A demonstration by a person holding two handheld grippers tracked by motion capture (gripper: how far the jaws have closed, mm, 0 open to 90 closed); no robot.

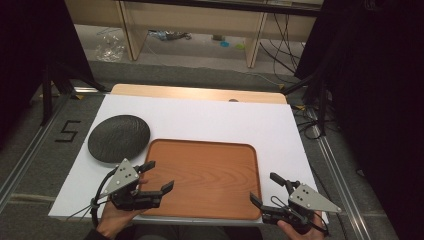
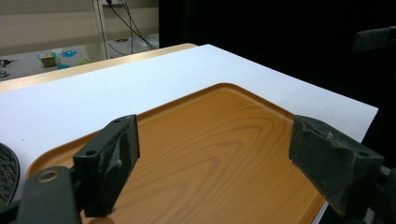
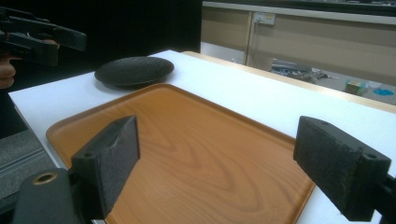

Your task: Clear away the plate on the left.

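A brown wooden tray lies empty near the front edge of the white table top. A dark ribbed plate rests on the white surface just left of the tray's far left corner. My left gripper hovers over the tray's near left corner, jaws wide open with nothing between them; the tray spreads out past its jaws. My right gripper stands open at the tray's near right corner, empty as well. In the right gripper view the tray and the plate lie ahead.
The white sheet covers a wooden table whose far edge shows as a tan strip. Black stands and cables flank the table on both sides. A shelf unit with clutter under it stands beyond.
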